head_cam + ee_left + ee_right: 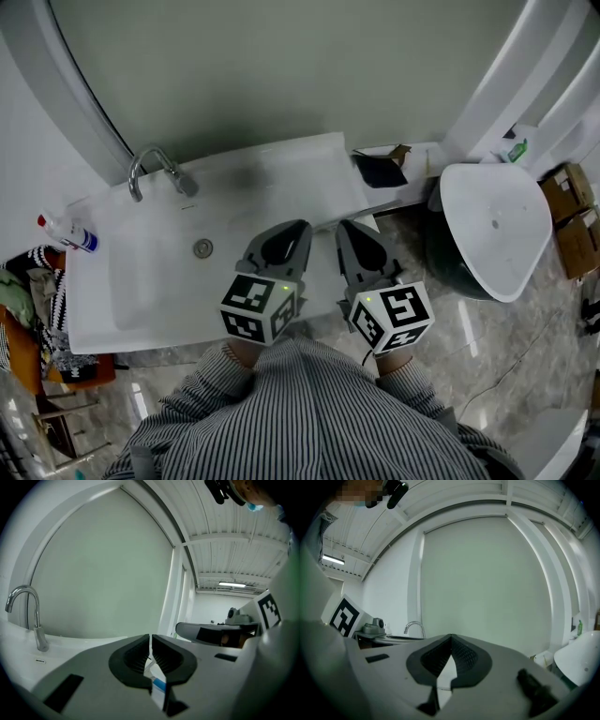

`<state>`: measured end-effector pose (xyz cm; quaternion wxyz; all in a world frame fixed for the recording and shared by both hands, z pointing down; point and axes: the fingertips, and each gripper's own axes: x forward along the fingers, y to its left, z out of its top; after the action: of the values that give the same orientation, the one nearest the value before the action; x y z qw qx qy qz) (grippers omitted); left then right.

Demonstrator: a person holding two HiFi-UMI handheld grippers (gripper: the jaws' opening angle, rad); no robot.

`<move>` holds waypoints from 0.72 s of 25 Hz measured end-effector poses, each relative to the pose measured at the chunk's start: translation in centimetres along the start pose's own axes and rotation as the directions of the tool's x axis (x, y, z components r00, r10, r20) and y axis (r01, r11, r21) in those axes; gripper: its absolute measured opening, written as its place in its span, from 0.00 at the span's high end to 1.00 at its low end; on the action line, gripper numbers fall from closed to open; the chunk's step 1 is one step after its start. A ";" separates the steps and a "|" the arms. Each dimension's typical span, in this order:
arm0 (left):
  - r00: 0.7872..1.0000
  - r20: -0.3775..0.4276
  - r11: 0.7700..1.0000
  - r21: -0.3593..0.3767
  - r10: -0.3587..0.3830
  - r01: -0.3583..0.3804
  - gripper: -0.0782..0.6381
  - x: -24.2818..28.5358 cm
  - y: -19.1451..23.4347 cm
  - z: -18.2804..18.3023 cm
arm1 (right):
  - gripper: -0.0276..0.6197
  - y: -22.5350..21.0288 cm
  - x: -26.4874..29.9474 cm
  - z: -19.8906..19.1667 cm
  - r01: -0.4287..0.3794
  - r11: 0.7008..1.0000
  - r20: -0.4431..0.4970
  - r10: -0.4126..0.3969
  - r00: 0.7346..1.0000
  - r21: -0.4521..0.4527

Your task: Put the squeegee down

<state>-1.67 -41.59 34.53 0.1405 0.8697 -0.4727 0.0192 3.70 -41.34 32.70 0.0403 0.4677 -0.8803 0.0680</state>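
Looks pretty much done from here. Can't find anything between the jaws of the left gripper [150, 638]: closed up tight, ribbed black pads [135, 656] meeting, only a sliver of white and blue showing through lower down. Same story for the right gripper [451, 638], pinched fully together on nothing. Parked side by side, close to the striped shirt [309, 412], noses out over the front edge of the long white moulded washbasin counter [281, 164], roughly level. Probably held there just to rest, both empty and clear of the bowl.

As for the flat dark squeegee [380, 171]: best guess, lying at the back right end of that counter, with a small brown bit [400, 153] just beside it. Too small and dark in the head view to swear to, so take with a pinch of salt. Makes sense as a spot though: flat, out of the bowl, well apart from the curved chrome tap [155, 171] and from the white spray bottle with red and blue trim [67, 232] way over at the left corner. Well apart from both grippers too, so not touched by either. Judging by that, nothing left to do except maybe back off.
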 end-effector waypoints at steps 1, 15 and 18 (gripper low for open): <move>1.000 -0.002 1.000 -0.002 0.001 -0.001 0.85 0.0 0.0 -0.1 | 0.93 0.1 0.0 0.0 -0.002 1.000 -0.001 0.002 1.000 -0.001; 1.000 -0.019 1.000 -0.010 -0.007 0.007 0.85 -0.3 -0.4 -0.9 | 0.93 0.7 -0.2 -0.7 -0.002 0.999 -0.035 0.000 0.999 -0.049; 1.000 -0.020 1.000 -0.011 -0.009 0.008 0.85 -0.2 -0.3 -0.9 | 0.93 0.8 0.0 -0.8 -0.004 0.999 -0.039 0.003 0.999 -0.046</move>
<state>-1.43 -40.99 35.25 0.1501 0.8707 -0.4676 0.0250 3.11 -40.76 33.42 0.0680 0.4638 -0.8815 0.0569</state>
